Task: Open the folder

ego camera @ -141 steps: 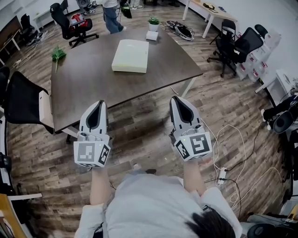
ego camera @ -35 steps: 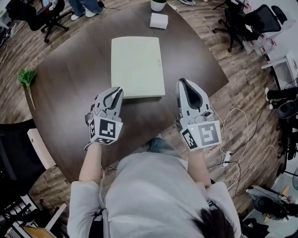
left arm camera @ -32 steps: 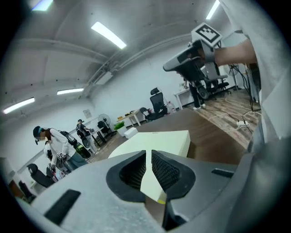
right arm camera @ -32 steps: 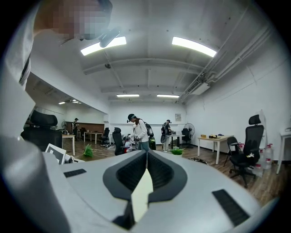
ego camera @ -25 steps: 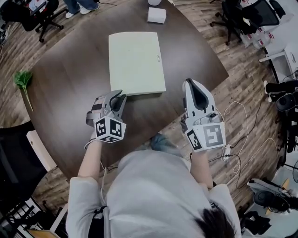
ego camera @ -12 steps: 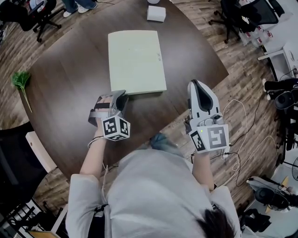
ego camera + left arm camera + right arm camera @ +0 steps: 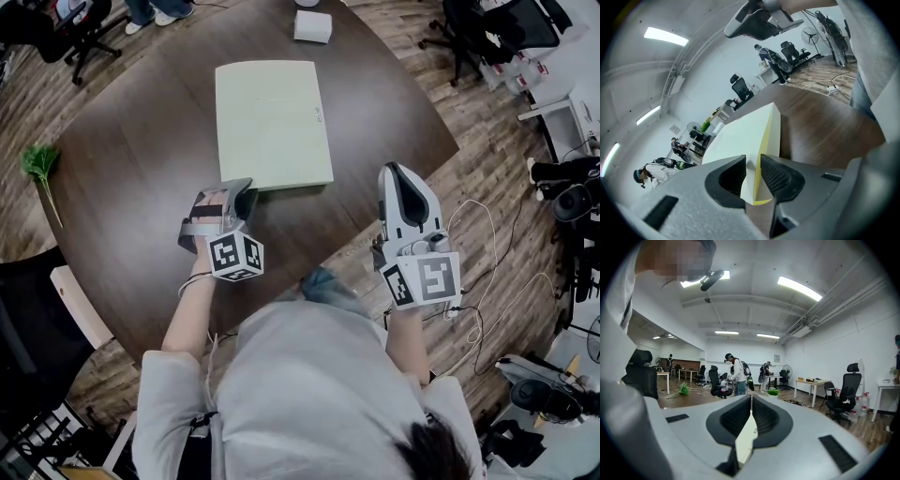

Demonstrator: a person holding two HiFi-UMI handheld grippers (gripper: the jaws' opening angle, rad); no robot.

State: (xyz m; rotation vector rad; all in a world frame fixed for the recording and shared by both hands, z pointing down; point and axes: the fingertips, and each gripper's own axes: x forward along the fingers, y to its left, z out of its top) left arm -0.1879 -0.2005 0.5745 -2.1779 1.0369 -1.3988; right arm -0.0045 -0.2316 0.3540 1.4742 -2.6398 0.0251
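The dark brown wooden table (image 7: 141, 187) carried the pale green rectangular folder (image 7: 272, 117), which lay flat and closed. At the folder's near left corner sat the left claw (image 7: 236, 197), rolled onto its side. It stood narrowly round that corner and seemed to pinch it, though I could not tell whether it held the top cover alone or the full thickness. The right claw (image 7: 399, 176), pressed together and empty, hung well right of the folder, past the table's edge. A lift risked raising or dragging the whole folder unopened, since nothing pinned its lower cover.
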